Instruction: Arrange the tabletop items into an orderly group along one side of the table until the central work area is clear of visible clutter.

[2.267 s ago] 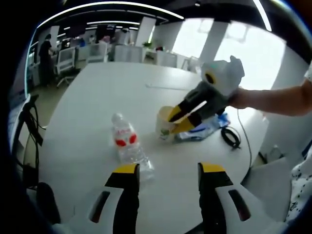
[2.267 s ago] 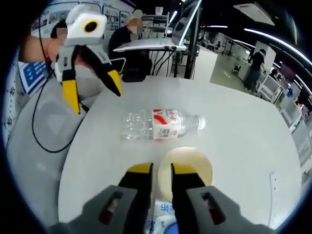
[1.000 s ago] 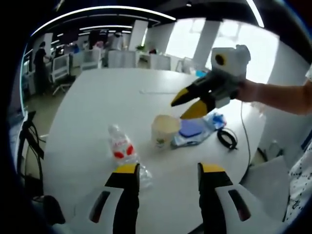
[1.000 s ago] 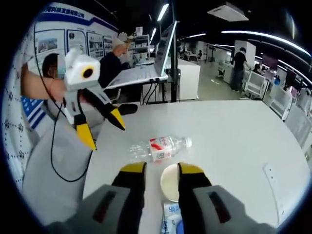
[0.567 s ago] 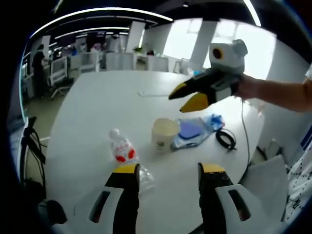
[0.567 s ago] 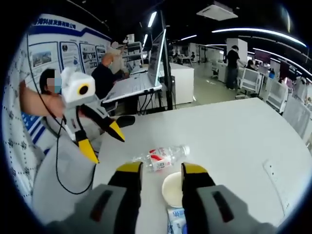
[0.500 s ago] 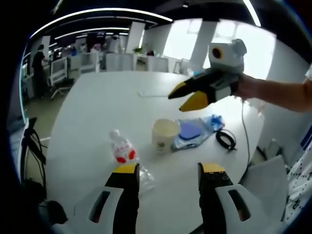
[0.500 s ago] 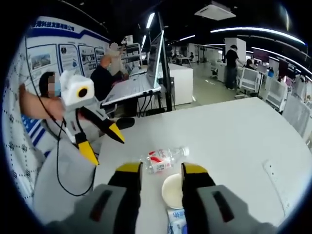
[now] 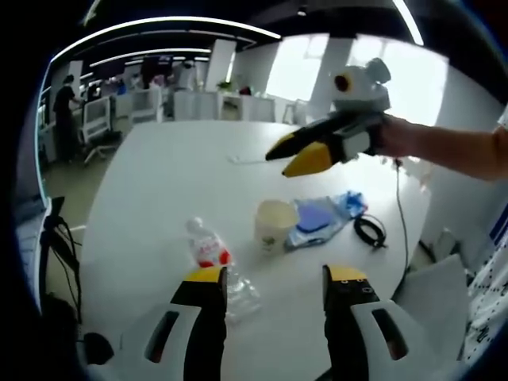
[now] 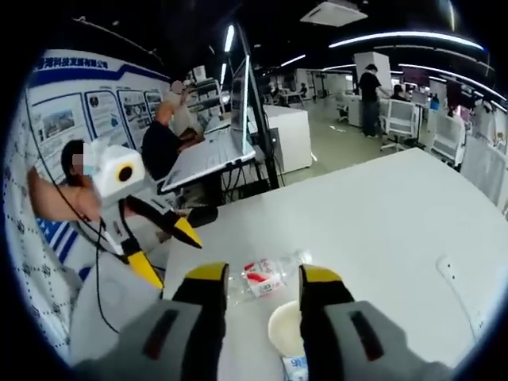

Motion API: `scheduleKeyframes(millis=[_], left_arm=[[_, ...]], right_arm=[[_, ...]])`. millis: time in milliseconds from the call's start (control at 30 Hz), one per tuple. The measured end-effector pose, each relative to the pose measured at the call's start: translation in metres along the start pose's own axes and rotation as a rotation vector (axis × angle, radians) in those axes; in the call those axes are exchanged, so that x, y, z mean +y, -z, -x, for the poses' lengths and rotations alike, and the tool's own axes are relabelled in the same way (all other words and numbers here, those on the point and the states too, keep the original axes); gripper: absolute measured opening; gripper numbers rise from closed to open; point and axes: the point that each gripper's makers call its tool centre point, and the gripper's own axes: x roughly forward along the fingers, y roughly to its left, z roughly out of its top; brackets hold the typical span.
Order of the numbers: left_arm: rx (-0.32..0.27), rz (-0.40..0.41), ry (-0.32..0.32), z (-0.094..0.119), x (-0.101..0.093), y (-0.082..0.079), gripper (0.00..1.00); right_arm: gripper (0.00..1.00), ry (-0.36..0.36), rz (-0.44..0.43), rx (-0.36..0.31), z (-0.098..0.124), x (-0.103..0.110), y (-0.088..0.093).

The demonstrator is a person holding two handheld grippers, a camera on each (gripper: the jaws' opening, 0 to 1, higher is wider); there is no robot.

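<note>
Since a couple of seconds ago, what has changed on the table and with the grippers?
The right gripper let go of the paper cup, opened and lifted away above the table. The left gripper stayed open and empty. The water bottle, cup and blue packet lie where they were.

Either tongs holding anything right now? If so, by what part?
Nothing held. Left tongs and right tongs are both open and empty; the bottle and cup sit untouched on the table.

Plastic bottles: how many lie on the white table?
1. The plastic bottle lies on its side on the white table, beside the paper cup; none other shows.
</note>
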Motion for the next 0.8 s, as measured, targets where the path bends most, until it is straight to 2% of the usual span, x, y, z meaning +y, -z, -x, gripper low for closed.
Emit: scheduleKeyframes(millis=[200,267,333,367,433,500,567,633,800], left_arm=[[-0.005,0.009,-0.003,0.002,0.007,0.001,0.46],[-0.004,0.011,-0.006,0.002,0.01,0.002,0.47],[-0.012,0.022,-0.007,0.003,0.012,0.002,0.49],[-0.011,0.024,-0.009,0.003,0.014,0.003,0.49],[-0.009,0.026,-0.014,0.003,0.017,0.005,0.51],[-0.008,0.032,-0.017,0.002,0.019,0.007,0.52],[-0.026,0.063,-0.018,0.002,0.022,0.007,0.59],[-0.018,0.062,-0.022,0.002,0.025,0.011,0.59],[-0.021,0.09,-0.03,0.002,0.032,0.017,0.63]], right_arm=[[0.39,0.005,-0.115,0.028,-0.019,-0.008,-0.001],[0.39,0.013,-0.161,0.065,-0.024,-0.011,0.004],[0.41,0.013,-0.159,0.038,-0.031,-0.014,-0.003],[0.4,0.018,-0.217,0.066,-0.035,-0.016,0.001],[0.41,0.017,-0.265,0.05,-0.045,-0.021,-0.002],[0.42,0.008,-0.302,0.063,-0.053,-0.024,-0.001],[0.44,0.013,-0.366,0.074,-0.06,-0.027,0.001],[0.43,0.001,-0.38,0.077,-0.066,-0.028,0.0],[0.44,0.05,-0.428,0.137,-0.082,-0.043,0.011]])
